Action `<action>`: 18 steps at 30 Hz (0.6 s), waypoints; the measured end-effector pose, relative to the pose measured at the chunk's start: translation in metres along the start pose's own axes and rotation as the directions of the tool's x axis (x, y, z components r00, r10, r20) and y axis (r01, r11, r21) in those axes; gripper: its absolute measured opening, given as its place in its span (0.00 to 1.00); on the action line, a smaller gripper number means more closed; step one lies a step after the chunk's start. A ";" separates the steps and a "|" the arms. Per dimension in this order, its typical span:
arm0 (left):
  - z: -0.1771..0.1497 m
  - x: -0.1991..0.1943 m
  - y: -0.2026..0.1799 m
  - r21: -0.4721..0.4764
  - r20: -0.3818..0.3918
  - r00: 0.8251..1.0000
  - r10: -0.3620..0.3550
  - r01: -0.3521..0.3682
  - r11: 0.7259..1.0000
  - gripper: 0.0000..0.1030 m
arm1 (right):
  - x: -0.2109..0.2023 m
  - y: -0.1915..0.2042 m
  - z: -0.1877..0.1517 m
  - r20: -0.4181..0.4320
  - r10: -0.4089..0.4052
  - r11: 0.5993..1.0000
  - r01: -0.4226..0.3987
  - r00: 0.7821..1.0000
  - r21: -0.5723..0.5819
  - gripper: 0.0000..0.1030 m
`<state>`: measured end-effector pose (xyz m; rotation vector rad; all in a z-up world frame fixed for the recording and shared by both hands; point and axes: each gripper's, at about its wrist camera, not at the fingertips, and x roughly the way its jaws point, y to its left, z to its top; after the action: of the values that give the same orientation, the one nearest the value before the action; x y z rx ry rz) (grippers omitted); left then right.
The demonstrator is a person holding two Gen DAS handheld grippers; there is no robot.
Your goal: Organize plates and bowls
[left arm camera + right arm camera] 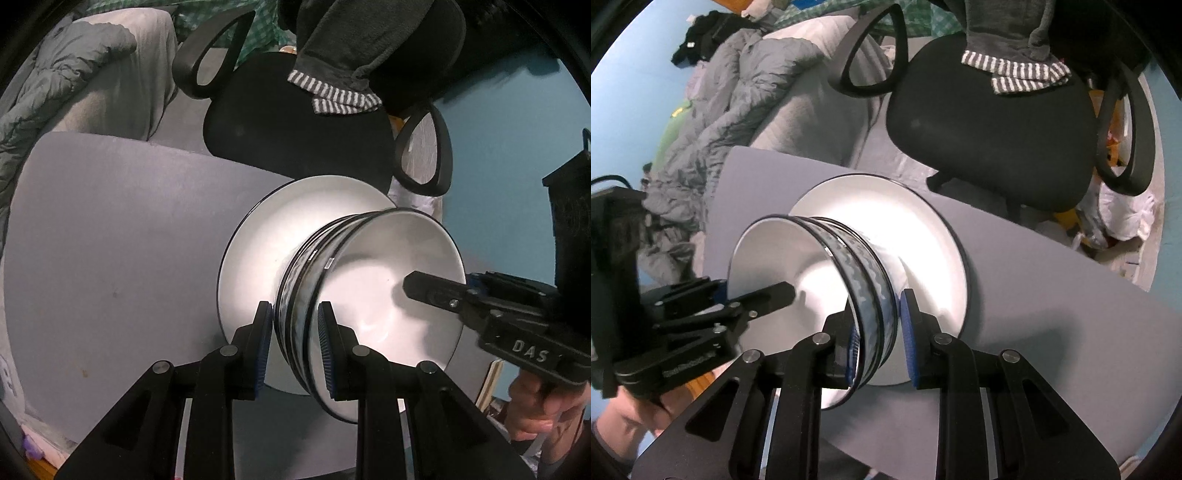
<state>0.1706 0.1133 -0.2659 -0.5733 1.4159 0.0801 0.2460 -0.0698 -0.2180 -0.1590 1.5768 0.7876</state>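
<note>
- The left gripper (295, 343) is closed on the rim of a stack of bowls (369, 295); one blue pad presses the patterned outer wall, the other the white inside.
- The right gripper (881, 339) clamps the opposite rim of the same stack in the same manner.
- The bowls, white inside with dark rims, sit between the two grippers, just above or on a white plate (266, 240); I cannot tell if they touch it.
- The plate lies on a grey table (110, 258), just beyond the fingertips.
- Beyond the table stands a black office chair (990, 140) with a striped cloth (1027, 74) on it.
- A hand (543, 410) holds the right gripper's handle.
</note>
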 end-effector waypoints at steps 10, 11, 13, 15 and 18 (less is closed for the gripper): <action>-0.007 -0.004 -0.009 0.064 0.012 0.999 0.042 -0.043 0.997 0.30 | -0.001 0.005 0.004 -0.005 -0.021 1.000 0.021 1.000 -0.014 0.27; -0.008 -0.005 -0.010 0.062 0.016 0.998 0.063 -0.064 0.996 0.35 | -0.002 0.006 0.005 0.002 -0.027 0.999 0.027 1.000 -0.019 0.27; -0.008 -0.009 -0.009 0.063 0.023 0.996 0.084 -0.086 0.994 0.42 | -0.007 0.009 0.004 0.019 -0.067 0.997 0.067 0.998 -0.030 0.41; -0.010 -0.015 -0.008 0.052 0.030 0.995 0.090 -0.092 0.994 0.45 | -0.014 0.012 0.003 0.043 -0.099 0.994 0.100 0.994 -0.035 0.58; -0.014 -0.030 -0.005 0.031 0.050 0.994 0.094 -0.096 0.995 0.52 | -0.027 0.016 0.000 0.076 -0.138 0.989 0.142 0.987 -0.043 0.63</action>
<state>0.1549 0.1114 -0.2363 -0.4732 1.3942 0.1453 0.2428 -0.0667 -0.1873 -0.2704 1.4618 0.7139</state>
